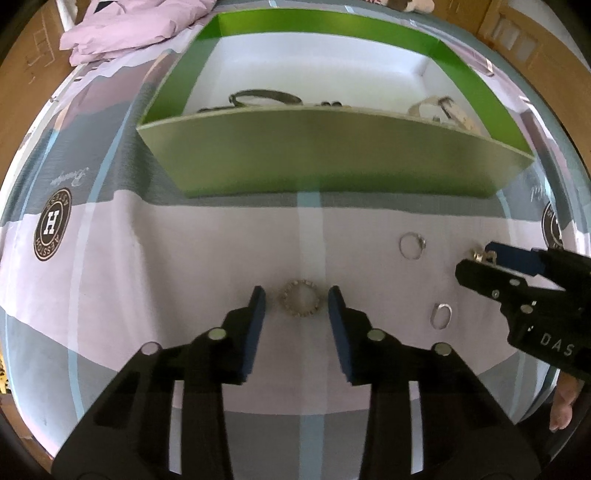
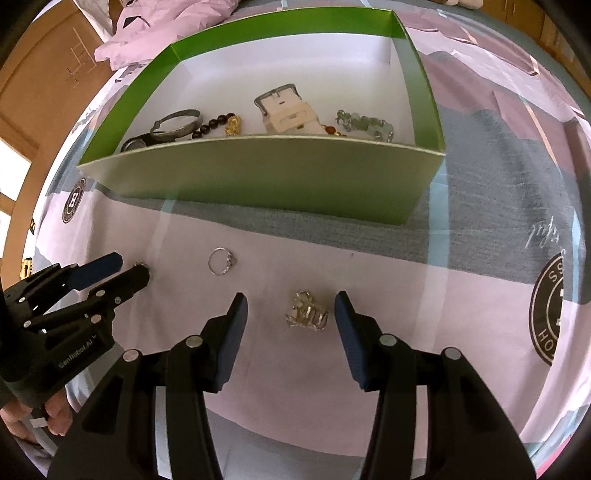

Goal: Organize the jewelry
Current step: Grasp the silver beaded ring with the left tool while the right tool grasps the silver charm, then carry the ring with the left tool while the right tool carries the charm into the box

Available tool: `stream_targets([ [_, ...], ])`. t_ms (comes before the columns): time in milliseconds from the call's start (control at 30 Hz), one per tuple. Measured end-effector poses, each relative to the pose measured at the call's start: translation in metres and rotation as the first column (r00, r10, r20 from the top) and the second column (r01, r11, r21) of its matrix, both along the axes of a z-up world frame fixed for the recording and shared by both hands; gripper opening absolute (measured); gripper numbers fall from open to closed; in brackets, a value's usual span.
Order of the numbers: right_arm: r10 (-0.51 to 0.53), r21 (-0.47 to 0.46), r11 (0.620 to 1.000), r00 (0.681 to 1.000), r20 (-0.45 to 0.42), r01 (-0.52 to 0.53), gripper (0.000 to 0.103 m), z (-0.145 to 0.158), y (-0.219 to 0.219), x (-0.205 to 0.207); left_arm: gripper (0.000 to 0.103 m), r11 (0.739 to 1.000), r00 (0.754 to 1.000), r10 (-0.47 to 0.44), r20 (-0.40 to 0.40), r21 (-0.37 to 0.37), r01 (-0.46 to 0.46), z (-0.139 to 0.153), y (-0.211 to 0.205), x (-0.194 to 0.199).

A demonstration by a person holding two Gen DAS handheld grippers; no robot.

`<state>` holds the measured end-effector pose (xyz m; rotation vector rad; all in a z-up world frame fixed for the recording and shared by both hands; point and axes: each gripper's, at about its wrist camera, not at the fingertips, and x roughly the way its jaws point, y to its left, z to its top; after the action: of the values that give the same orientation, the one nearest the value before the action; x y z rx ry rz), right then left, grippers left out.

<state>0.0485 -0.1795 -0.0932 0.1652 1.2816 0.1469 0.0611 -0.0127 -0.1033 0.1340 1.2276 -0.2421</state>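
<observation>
A green box [image 1: 325, 162] with a white floor stands ahead on the patterned cloth; it also shows in the right wrist view [image 2: 266, 173], holding bangles, beads and a buckle. My left gripper [image 1: 297, 301] is open, its fingers on either side of a studded ring [image 1: 300, 300] lying on the cloth. My right gripper [image 2: 291, 314] is open around a silver cluster piece [image 2: 306, 314]. In the left wrist view the right gripper [image 1: 476, 258] straddles that piece [image 1: 482, 256]. A thin ring [image 1: 412, 245] and an oval ring [image 1: 440, 315] lie between the grippers.
A pink garment [image 1: 140, 26] lies behind the box at the left. Cardboard boxes [image 2: 44, 66] stand beyond the cloth's edge. The thin ring [image 2: 221, 261] lies in front of the box's near wall. The left gripper [image 2: 127, 271] shows at the left.
</observation>
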Motion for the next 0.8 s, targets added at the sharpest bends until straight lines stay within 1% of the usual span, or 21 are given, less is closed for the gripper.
stream_targets([
  [300,0.026,-0.043,0.999,1.0,0.011,-0.026,0.05,-0.003,0.01,-0.001,0.035,0.999,1.0,-0.014,0.019,0.035,0.013,-0.003,-0.006,-0.002],
  [367,0.036,-0.061,0.998,0.999,0.016,-0.035,0.05,-0.004,0.014,-0.001,0.034,0.999,1.0,-0.015,0.026,0.039,0.014,-0.002,-0.006,-0.003],
  [400,0.04,-0.069,0.997,0.999,0.017,-0.038,0.046,-0.004,0.015,-0.001,0.03,0.999,0.999,-0.018,0.029,0.042,0.017,-0.002,-0.007,-0.004],
  [433,0.047,-0.086,0.995,0.999,0.019,-0.045,0.039,-0.004,0.017,-0.002,0.028,0.999,0.999,-0.021,0.033,0.048,0.02,-0.001,-0.008,-0.005],
  [467,0.055,-0.105,0.993,0.998,0.022,-0.053,0.035,-0.004,0.019,-0.002,0.024,0.998,0.999,-0.028,0.042,0.057,0.026,-0.001,-0.01,-0.006],
  [500,0.062,-0.121,0.991,0.998,0.025,-0.058,0.029,-0.004,0.021,-0.003,0.02,0.998,0.998,-0.032,0.046,0.061,0.03,-0.001,-0.01,-0.006],
  [533,0.067,-0.126,0.99,0.997,0.028,-0.063,0.024,-0.004,0.023,-0.003,0.02,0.997,0.998,-0.036,0.05,0.066,0.032,0.0,-0.011,-0.007],
  [700,0.078,-0.123,0.99,0.997,0.028,-0.074,0.023,-0.004,0.028,-0.003,0.02,0.997,0.998,-0.035,0.06,0.068,0.031,0.001,-0.013,-0.008],
  [800,0.078,-0.112,0.991,0.996,0.031,-0.074,0.022,-0.003,0.028,-0.005,0.02,0.997,0.996,-0.035,0.088,0.065,0.03,0.009,-0.014,-0.013],
])
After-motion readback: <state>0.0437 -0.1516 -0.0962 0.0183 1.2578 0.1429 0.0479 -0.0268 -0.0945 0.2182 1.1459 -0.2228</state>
